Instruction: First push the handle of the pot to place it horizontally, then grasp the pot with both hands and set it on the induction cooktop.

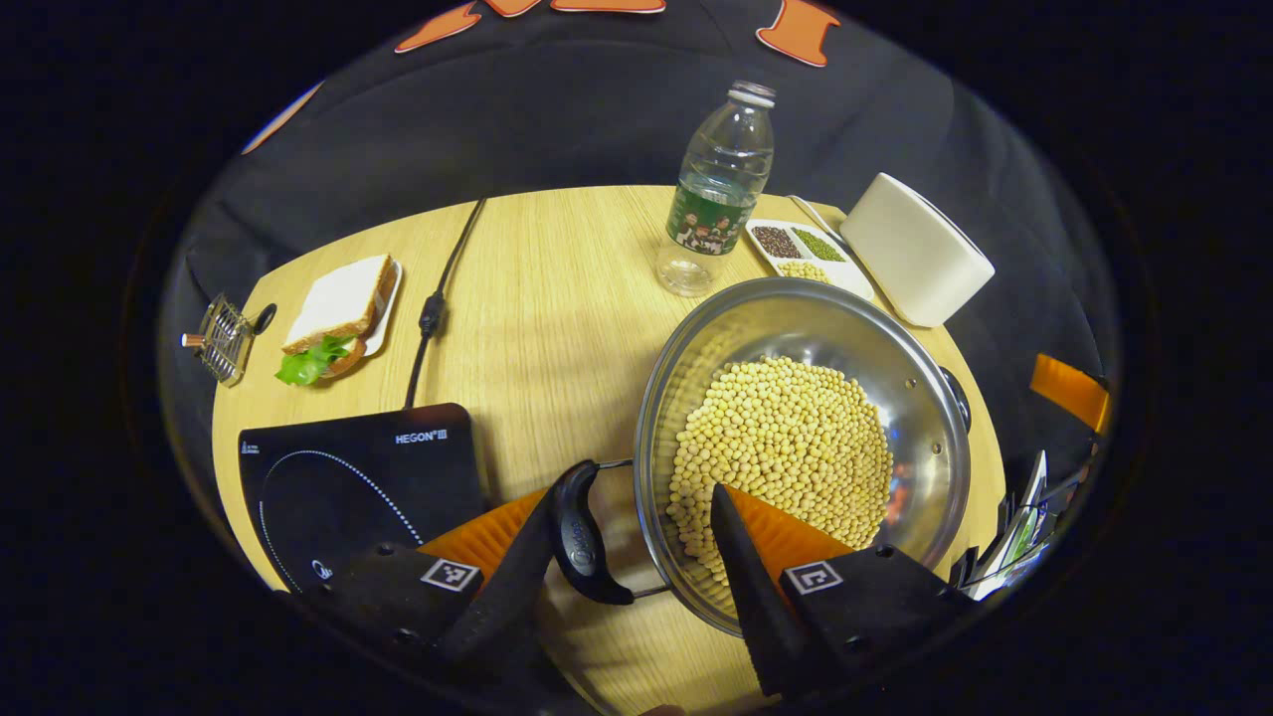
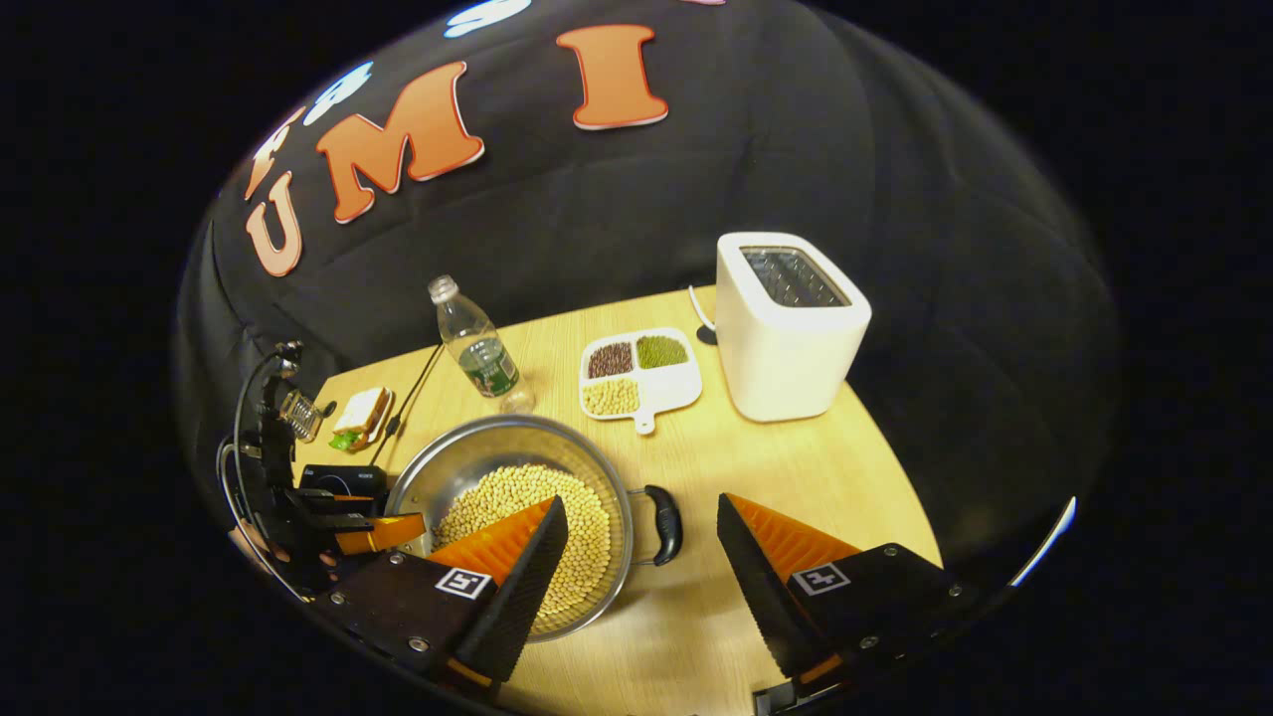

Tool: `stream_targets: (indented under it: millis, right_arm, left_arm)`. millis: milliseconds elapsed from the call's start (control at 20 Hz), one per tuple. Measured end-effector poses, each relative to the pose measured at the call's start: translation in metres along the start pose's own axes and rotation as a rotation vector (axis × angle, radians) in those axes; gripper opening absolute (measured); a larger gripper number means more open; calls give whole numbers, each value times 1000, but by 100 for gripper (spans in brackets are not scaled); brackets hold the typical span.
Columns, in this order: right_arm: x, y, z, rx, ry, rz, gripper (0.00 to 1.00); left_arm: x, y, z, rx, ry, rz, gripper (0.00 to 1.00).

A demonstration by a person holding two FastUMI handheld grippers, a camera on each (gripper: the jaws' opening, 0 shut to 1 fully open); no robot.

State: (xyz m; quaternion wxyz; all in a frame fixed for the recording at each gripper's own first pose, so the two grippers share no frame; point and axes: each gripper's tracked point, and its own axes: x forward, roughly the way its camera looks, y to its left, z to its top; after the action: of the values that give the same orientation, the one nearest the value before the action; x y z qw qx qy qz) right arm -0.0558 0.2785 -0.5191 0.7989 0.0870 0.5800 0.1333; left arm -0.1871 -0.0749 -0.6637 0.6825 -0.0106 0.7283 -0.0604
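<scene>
A steel pot (image 1: 925, 398) holding soybeans (image 1: 786, 438) stands on the wooden table (image 1: 537, 288), to the right of the black induction cooktop (image 1: 338, 487). In the left gripper view the pot's near black handle (image 1: 582, 537) lies between the fingers of my open left gripper (image 1: 636, 492), close to the left finger; the right finger hangs over the beans. The far handle (image 1: 957, 393) sticks out behind. In the right gripper view my right gripper (image 2: 641, 502) stands open around the pot's other handle (image 2: 664, 524), touching nothing. The left gripper (image 2: 378, 532) shows at the pot's (image 2: 477, 457) far side.
Behind the pot stand a water bottle (image 1: 721, 189), a divided dish of beans (image 2: 636, 373) and a white toaster (image 2: 786, 328). A sandwich on a plate (image 1: 338, 318), a small wire rack (image 1: 224, 338) and the cooktop's cable (image 1: 438, 298) lie at the left. The table edge runs near my right gripper.
</scene>
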Motion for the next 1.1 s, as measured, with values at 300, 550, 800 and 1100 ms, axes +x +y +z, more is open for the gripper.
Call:
stream_targets:
  millis: [300,550,800,1100]
  right_arm:
    - [53,-24,-23,-70,79,-132,95]
    - [72,-32,-38,-66,114,-165,93]
    - [88,-25,-53,-4,146,-111,83]
    - [94,-20,-59,-14,170,-90,69]
  left_arm:
    - [15,2,-5,-64,4,36,95]
    - [19,16,-3,-33,2,128,86]
    - [24,19,-3,-21,13,172,80]
    - [27,20,-1,-60,-13,164,79]
